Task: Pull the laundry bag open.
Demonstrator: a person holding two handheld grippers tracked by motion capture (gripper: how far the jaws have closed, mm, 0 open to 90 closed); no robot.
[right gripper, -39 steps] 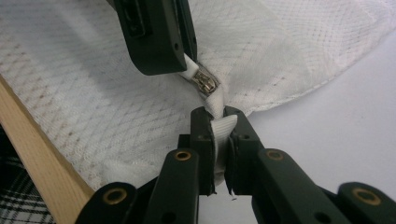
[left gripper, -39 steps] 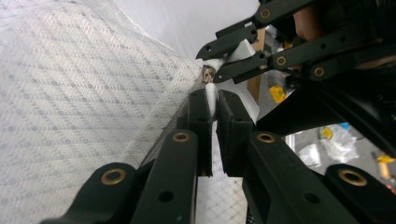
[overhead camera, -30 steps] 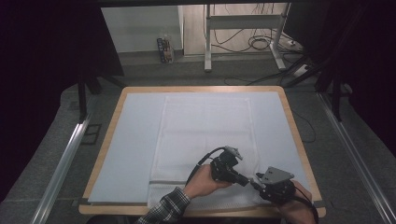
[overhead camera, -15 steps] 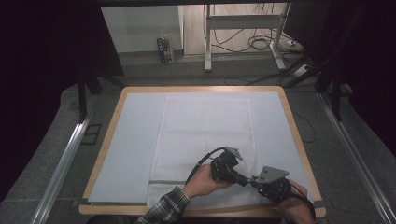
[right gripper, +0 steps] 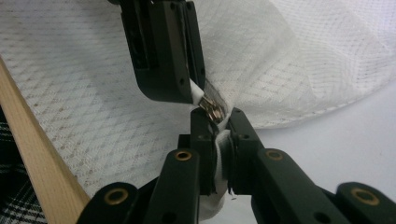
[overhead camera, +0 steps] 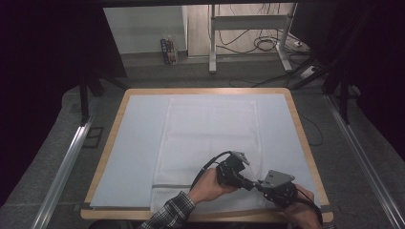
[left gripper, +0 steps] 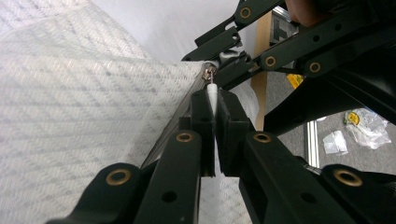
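With my left tongs (left gripper: 214,100) clamped on the white zipper pull (left gripper: 212,91) and my right tongs (right gripper: 219,126) pinching the limp mesh laundry bag (overhead camera: 210,129) at its counter-edge corner, I'd judge it light, floppy, best held beside the zipper.

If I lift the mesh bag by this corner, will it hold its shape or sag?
Likely sag: the mesh bag is thin netting and already bunches where the right gripper pinches its corner. Probably light, since it lies flat on the table. The left gripper holds the zipper pull; tugging may open the zip rather than lift it.
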